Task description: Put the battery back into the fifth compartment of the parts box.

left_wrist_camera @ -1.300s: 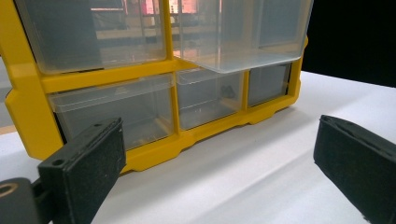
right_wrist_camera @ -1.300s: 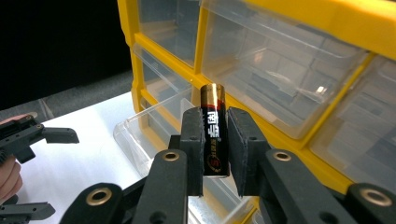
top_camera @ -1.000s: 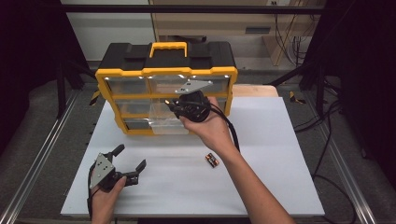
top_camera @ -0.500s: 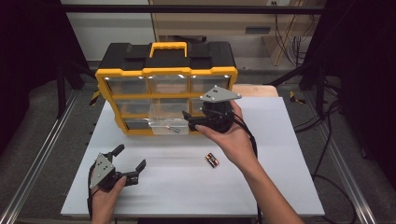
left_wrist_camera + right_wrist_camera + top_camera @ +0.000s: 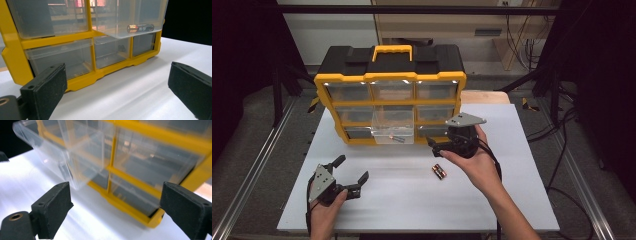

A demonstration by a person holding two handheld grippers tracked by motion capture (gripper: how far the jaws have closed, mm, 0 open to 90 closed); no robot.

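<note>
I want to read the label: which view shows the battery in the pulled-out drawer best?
The left gripper view: the battery lies close and side-on behind the drawer's clear wall. The high view shows it small; in the right gripper view the drawer is blurred.

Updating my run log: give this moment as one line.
right gripper: open, empty, jaws just opened | drawer: pulled out, one battery inside | table battery: loose | left gripper: open, empty

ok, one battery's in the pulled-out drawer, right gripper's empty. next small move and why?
Probably lower the right gripper onto the battery on the table and close on it. Its jaws have just been opening and stand wide with nothing between them, that battery lies just below it, and the open drawer holds a battery with room for more. The left gripper rests open, aside.
</note>
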